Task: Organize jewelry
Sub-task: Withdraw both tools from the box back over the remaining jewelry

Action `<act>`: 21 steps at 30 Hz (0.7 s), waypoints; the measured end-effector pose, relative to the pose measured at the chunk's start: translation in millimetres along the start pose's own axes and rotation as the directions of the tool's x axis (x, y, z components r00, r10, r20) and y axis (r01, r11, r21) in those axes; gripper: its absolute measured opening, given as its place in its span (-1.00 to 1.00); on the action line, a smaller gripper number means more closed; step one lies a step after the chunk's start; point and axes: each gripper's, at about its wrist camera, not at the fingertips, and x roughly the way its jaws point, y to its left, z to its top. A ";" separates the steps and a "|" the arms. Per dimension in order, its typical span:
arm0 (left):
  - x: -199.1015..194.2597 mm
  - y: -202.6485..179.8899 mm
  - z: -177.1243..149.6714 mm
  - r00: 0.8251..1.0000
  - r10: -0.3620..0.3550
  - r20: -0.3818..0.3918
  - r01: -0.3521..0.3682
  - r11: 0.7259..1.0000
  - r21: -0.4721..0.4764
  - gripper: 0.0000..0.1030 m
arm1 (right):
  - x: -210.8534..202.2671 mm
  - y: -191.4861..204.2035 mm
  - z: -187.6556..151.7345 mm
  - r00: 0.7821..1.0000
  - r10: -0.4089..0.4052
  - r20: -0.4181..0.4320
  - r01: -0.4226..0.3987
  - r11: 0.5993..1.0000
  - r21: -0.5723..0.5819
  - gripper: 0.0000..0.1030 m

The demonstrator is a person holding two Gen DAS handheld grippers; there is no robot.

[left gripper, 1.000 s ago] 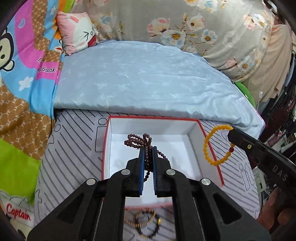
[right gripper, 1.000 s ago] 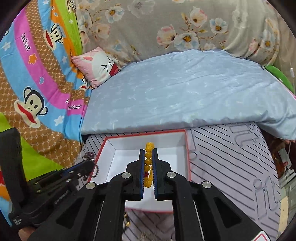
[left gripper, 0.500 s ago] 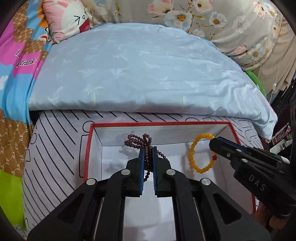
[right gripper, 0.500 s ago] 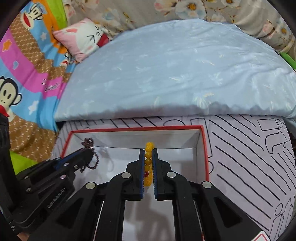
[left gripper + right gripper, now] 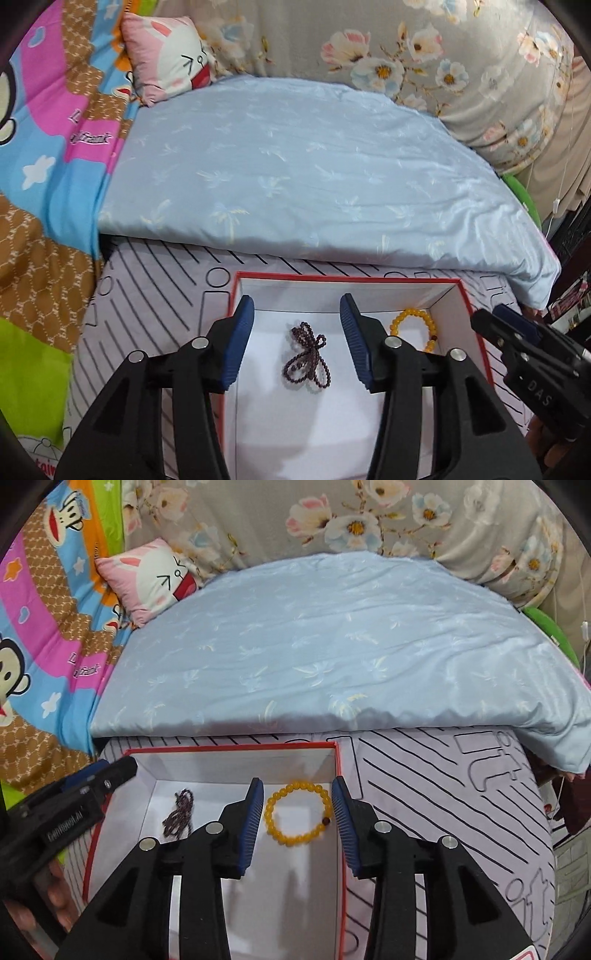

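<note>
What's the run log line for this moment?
left gripper: open | right gripper: open | dark bead strand, yellow bracelet: in red-rimmed box

Box point(image 5: 474, 321) — white, red-rimmed; dark maroon beads point(image 5: 306, 360); yellow bracelet point(image 5: 297, 812); pale-blue quilt point(image 5: 332, 646).

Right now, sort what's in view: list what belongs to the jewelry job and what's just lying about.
Part of the job:
- dark bead strand, lying in the box
- yellow bead bracelet, lying in the box
- red-edged white box
- left claw and right claw, both open above the box

Just lying about:
- light blue quilt
- pink bunny pillow
- floral bedding
- monkey-print blanket
</note>
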 end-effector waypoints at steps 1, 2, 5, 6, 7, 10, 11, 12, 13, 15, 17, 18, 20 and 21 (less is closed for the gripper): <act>-8.0 2.2 -1.9 1.000 0.009 0.009 -0.009 1.000 -0.005 -0.02 | -10.3 -0.4 -5.7 1.000 0.007 0.008 -0.007 1.000 -0.005 -0.23; -16.6 4.3 -4.0 1.000 0.019 0.021 -0.019 1.000 -0.009 -0.02 | -19.2 -1.3 -11.8 1.000 0.011 0.013 -0.011 1.000 -0.005 -0.22; -44.1 13.8 -16.4 0.998 0.038 0.043 -0.037 0.999 -0.030 0.04 | -39.3 -4.4 -30.0 1.000 0.029 0.011 -0.029 1.000 0.000 -0.21; -50.4 16.3 -21.5 0.998 0.042 0.044 -0.040 0.999 -0.034 0.05 | -45.4 -5.5 -36.0 0.999 0.033 0.010 -0.033 0.999 -0.001 -0.21; -56.9 18.9 -26.6 0.998 0.048 0.046 -0.047 0.998 -0.037 0.05 | -52.4 -6.6 -43.4 0.999 0.040 0.005 -0.040 0.999 -0.011 -0.21; -74.2 24.6 -47.4 0.996 0.081 0.047 -0.080 0.996 -0.026 0.05 | -69.6 -7.1 -64.8 0.999 0.036 -0.002 -0.036 0.999 -0.029 -0.21; -78.3 26.1 -55.0 0.996 0.086 0.040 -0.085 0.996 -0.021 0.05 | -74.1 -7.5 -71.5 1.000 0.030 -0.005 -0.030 0.999 -0.035 -0.21; -81.0 27.9 -60.8 0.996 0.088 0.028 -0.087 0.996 -0.022 0.05 | -78.5 -8.1 -78.1 1.000 0.025 -0.008 -0.025 0.999 -0.042 -0.21; -83.8 29.5 -67.7 0.996 0.085 0.015 -0.084 0.996 -0.028 0.05 | -82.2 -9.5 -86.0 1.000 0.021 -0.017 -0.022 0.999 -0.048 -0.21; -88.1 31.1 -83.0 0.997 0.079 -0.009 -0.080 0.996 -0.039 0.05 | -87.5 -12.3 -98.6 0.999 0.013 -0.031 -0.014 0.999 -0.050 -0.21; -90.5 31.2 -98.2 0.996 0.084 -0.028 -0.085 0.996 -0.039 0.05 | -91.3 -14.3 -112.2 0.999 0.006 -0.050 -0.009 0.998 -0.057 -0.21; -91.5 30.6 -107.1 0.995 0.093 -0.039 -0.094 0.995 -0.034 0.05 | -92.8 -14.9 -118.1 0.998 -0.002 -0.055 -0.002 0.998 -0.062 -0.21; -92.3 28.8 -121.1 0.993 0.099 -0.061 -0.100 0.995 -0.023 0.05 | -94.4 -15.7 -131.6 0.997 -0.004 -0.076 -0.002 0.998 -0.068 -0.21; -92.5 28.9 -127.4 0.992 0.101 -0.072 -0.103 0.994 -0.023 0.05 | -94.5 -16.0 -136.6 0.996 -0.003 -0.085 -0.003 0.998 -0.068 -0.21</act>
